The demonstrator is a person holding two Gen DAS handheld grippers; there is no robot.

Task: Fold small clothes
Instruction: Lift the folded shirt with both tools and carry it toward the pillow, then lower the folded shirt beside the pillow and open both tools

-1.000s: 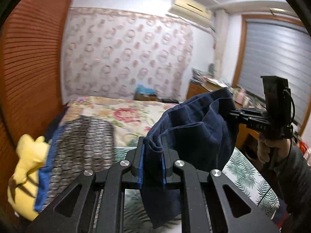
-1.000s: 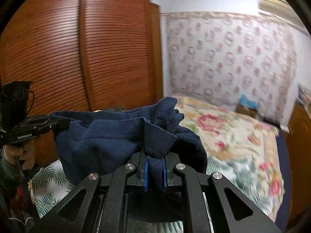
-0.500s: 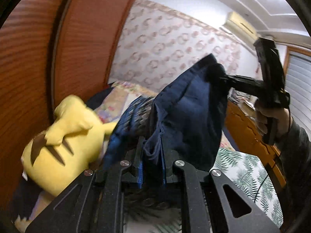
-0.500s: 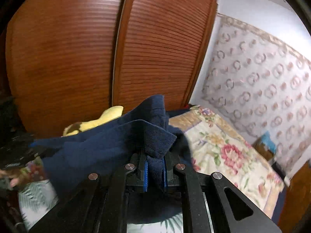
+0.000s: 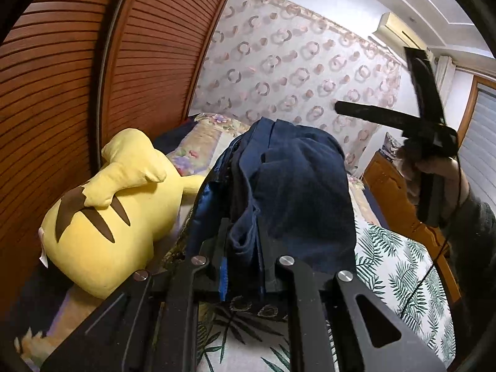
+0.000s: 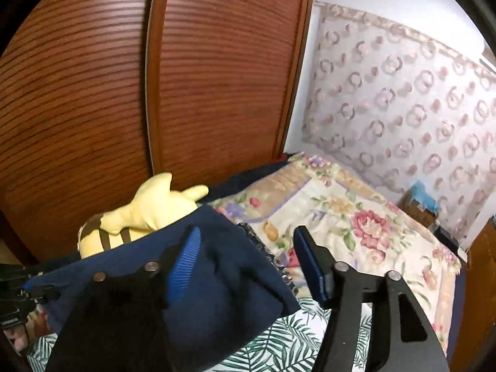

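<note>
Left gripper (image 5: 243,263): fingers clamped on a bunched edge of the navy garment (image 5: 291,192), held above the bed (image 5: 400,266) beside a yellow plush toy (image 5: 117,204). Right gripper (image 6: 245,257): fingers apart, garment draped below them.

The small soft garment (image 5: 297,186) is dark navy blue. The black metal left gripper (image 5: 241,260) has bright blue pads, and the black right gripper (image 6: 245,257) has blue ribbed pads (image 6: 184,260) too. The plush toy (image 5: 114,207) is yellow with brown stripes. The slatted wooden wardrobe doors (image 6: 217,71) are red-brown. The wall cloth (image 5: 288,62) is pale with pink rings. The bed cover (image 6: 356,217) is cream with pink flowers; the sheet (image 5: 400,272) is white with green leaves.
</note>
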